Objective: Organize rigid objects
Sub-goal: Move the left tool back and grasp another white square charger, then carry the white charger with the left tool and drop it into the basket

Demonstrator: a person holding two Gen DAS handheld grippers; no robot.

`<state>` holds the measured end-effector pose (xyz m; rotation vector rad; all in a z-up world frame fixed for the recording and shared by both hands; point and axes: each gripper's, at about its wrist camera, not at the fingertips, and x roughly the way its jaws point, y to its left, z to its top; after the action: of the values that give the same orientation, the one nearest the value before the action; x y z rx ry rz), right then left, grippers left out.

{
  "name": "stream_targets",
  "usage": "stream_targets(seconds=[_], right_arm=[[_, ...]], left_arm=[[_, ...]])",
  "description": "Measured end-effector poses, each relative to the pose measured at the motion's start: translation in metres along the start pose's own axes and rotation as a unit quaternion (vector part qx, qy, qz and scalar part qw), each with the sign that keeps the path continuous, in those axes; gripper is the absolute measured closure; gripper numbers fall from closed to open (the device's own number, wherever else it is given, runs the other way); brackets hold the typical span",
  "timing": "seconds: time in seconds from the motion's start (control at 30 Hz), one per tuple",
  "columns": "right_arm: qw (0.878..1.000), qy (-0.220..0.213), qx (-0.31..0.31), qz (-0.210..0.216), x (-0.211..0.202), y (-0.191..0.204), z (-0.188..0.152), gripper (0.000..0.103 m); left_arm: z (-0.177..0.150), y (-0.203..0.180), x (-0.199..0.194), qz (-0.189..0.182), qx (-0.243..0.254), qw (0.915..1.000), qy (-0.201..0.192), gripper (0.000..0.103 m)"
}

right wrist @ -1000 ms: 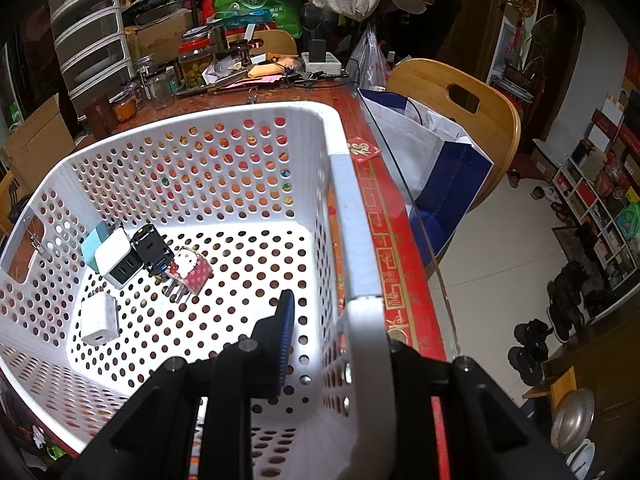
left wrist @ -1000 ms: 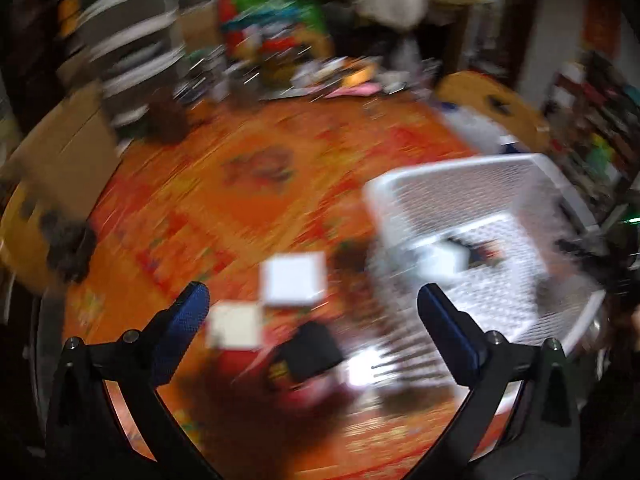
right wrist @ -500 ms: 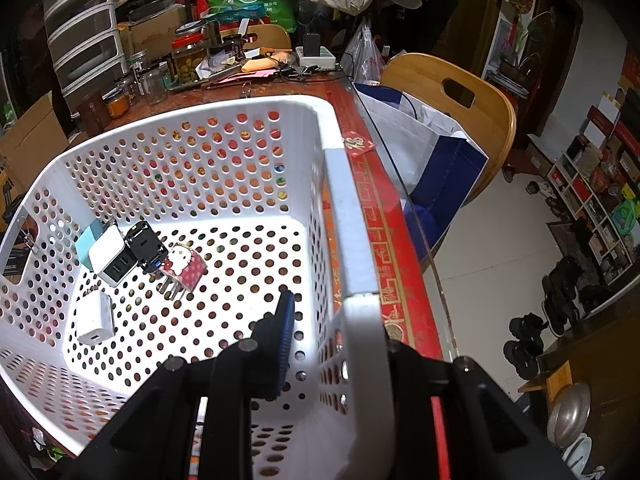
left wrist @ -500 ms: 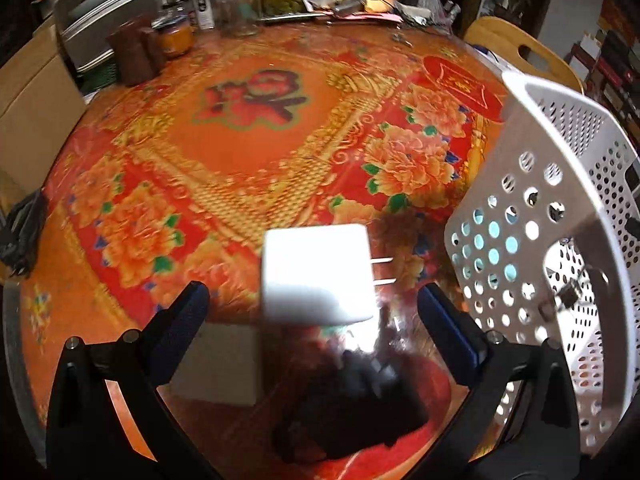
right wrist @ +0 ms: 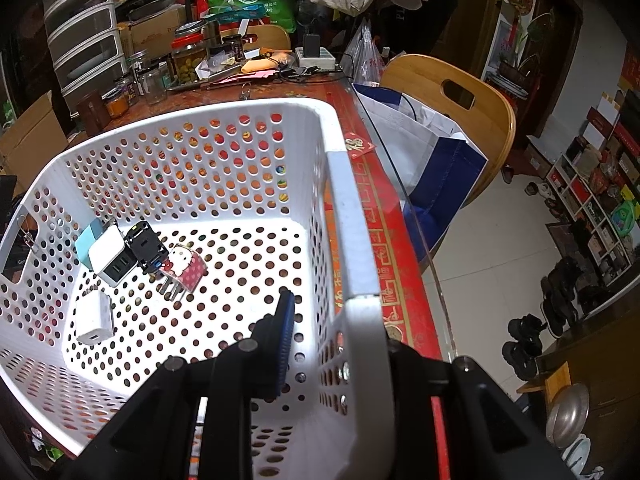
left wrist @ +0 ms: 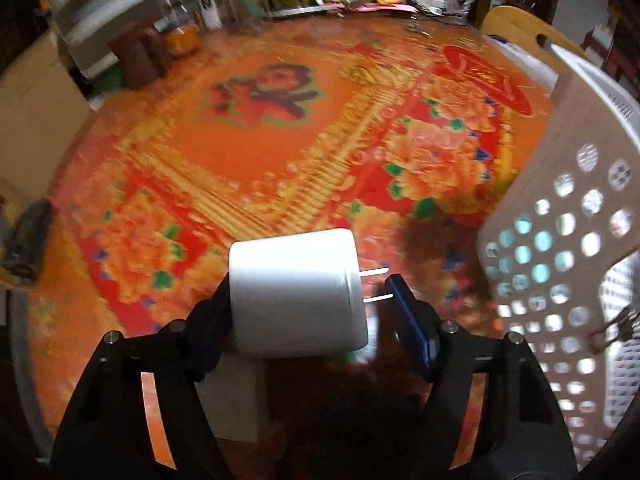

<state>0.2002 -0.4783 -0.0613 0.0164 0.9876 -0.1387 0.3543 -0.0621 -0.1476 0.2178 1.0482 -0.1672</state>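
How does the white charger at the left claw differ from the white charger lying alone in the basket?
The white charger at the left claw sits on the table outside the basket, between the jaws, which have just been closing; the small white charger already lies on the basket floor, untouched. The first shows two bare prongs toward the basket; the second shows a port face and no prongs. Both are white, boxy wall plugs.

Left gripper [left wrist: 308,300]: matte black angular arms, round silver screw heads at joints, blue ribbed pad on right finger [left wrist: 412,320]. Right gripper [right wrist: 324,340]: same black frame, silver screws, blue ribbed pad, red strip along right arm.
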Motion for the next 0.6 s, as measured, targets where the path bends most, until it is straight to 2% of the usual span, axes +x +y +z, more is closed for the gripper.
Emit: stream_targets(seconds=[0.1, 0.27, 0.6], right_arm=[[1.0, 0.0, -0.001, 0.0, 0.0, 0.0, 0.001, 0.078], [1.0, -0.002, -0.001, 0.001, 0.0, 0.0, 0.002, 0.078], [1.0, -0.003, -0.001, 0.002, -0.001, -0.001, 0.002, 0.078]], left_arm=[[-0.002, 0.006, -0.012, 0.02, -0.006, 0.9991, -0.036, 0.033], [-0.001, 0.016, -0.041, 0.079, -0.014, 0.9922, -0.096, 0.033], [0.003, 0.039, -0.092, 0.137, -0.028, 0.9799, -0.142, 0.032]])
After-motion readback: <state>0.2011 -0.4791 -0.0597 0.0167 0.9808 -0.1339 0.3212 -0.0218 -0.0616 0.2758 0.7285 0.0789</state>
